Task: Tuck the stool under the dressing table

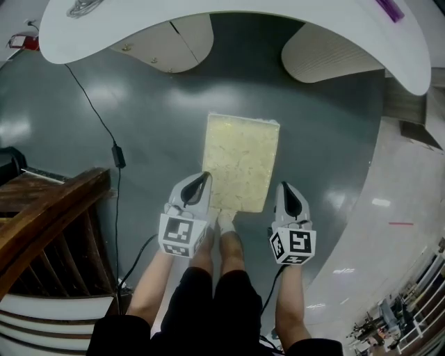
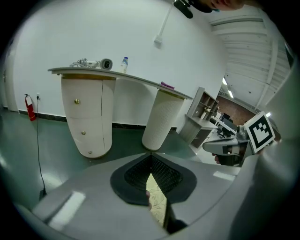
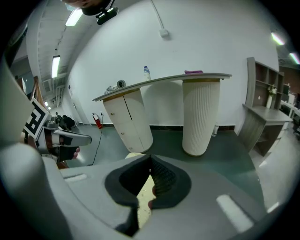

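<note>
The stool (image 1: 240, 161) has a cream, fuzzy rectangular seat and stands on the grey floor in front of the dressing table (image 1: 229, 8), out from under it. The table has a white curved top, a drawer pedestal (image 1: 163, 46) and a ribbed column (image 1: 332, 53). My left gripper (image 1: 203, 179) hovers shut by the seat's near left corner. My right gripper (image 1: 286, 188) is shut just off the near right corner. In the left gripper view the shut left gripper (image 2: 151, 161) shows a sliver of the seat (image 2: 157, 202) below it. The right gripper (image 3: 150, 164) shows the same.
A dark wooden piece of furniture (image 1: 49, 208) stands at the left. A black cable with an adapter (image 1: 119, 156) runs across the floor beside it. A bottle (image 2: 123, 64) and small items lie on the tabletop. A shelf unit (image 2: 202, 112) stands to the right of the table.
</note>
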Demonstrator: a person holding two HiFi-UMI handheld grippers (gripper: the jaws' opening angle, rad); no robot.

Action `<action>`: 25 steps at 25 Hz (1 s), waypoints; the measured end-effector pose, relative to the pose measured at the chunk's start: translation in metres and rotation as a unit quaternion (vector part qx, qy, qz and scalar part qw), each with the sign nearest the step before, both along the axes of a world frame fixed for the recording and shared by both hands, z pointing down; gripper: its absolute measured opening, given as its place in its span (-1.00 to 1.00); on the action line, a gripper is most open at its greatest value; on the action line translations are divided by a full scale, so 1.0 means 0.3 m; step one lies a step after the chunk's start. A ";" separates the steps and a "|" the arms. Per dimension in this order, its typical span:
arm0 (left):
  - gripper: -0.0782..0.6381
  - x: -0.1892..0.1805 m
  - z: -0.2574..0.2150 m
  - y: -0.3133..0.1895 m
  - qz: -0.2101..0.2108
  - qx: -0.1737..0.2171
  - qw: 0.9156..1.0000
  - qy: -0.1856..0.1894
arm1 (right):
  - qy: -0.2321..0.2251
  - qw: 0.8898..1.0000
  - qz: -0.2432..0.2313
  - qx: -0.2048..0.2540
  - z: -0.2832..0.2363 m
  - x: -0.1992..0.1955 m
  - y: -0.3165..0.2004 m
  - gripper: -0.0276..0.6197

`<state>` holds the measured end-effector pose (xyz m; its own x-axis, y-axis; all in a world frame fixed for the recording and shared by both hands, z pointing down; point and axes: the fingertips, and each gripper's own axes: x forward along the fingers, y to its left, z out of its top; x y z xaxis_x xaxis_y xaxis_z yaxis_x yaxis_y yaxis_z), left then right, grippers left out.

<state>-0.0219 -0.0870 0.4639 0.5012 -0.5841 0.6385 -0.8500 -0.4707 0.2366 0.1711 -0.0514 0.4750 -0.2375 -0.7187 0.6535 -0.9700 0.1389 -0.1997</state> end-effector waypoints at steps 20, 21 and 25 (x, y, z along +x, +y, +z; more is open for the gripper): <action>-0.76 -0.051 0.486 0.051 0.001 -0.040 0.999 -0.021 | -0.017 0.999 0.018 -0.035 0.453 0.032 0.006 -0.91; -0.76 -0.052 0.498 0.053 0.000 -0.041 0.999 -0.021 | -0.019 0.999 0.016 -0.036 0.463 0.031 0.008 -0.91; -0.76 -0.055 0.551 0.067 -0.004 -0.050 0.998 -0.023 | -0.029 0.999 0.015 -0.037 0.504 0.027 0.017 -0.91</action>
